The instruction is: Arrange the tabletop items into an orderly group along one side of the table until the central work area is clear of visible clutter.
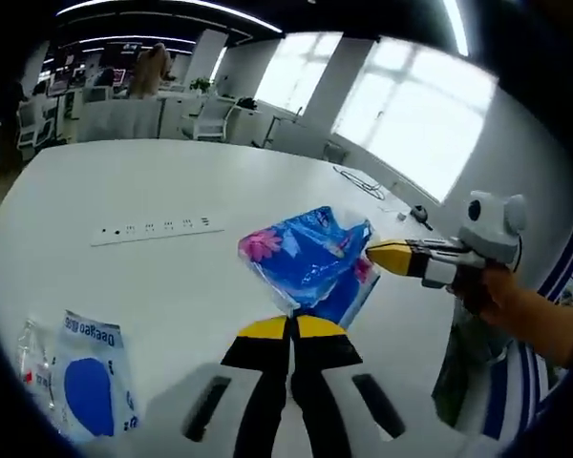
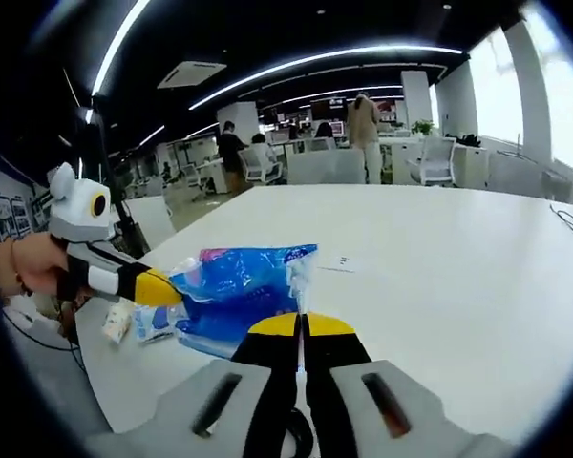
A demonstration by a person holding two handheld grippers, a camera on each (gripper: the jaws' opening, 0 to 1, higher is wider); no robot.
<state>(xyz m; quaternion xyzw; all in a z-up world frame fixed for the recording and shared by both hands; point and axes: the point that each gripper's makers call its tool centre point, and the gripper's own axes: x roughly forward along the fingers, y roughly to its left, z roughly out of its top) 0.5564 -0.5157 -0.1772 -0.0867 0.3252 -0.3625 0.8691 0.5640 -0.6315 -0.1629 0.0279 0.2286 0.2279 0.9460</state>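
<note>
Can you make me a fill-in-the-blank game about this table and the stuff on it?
1. The big plastic bag with flowers on it is mostly ____ in colour.
2. The tabletop is the colour ____.
3. The long thin thing lying flat on the table beyond the bag is a white ____ strip.
4. The tips of the left gripper and the right gripper are coloured ____.

Missing words: blue; white; power; yellow

I see my right gripper (image 2: 301, 326) closed on the blue plastic bag (image 2: 237, 296); my left gripper (image 2: 162, 289) touches the bag's left side on the white table (image 2: 439, 277).
</note>
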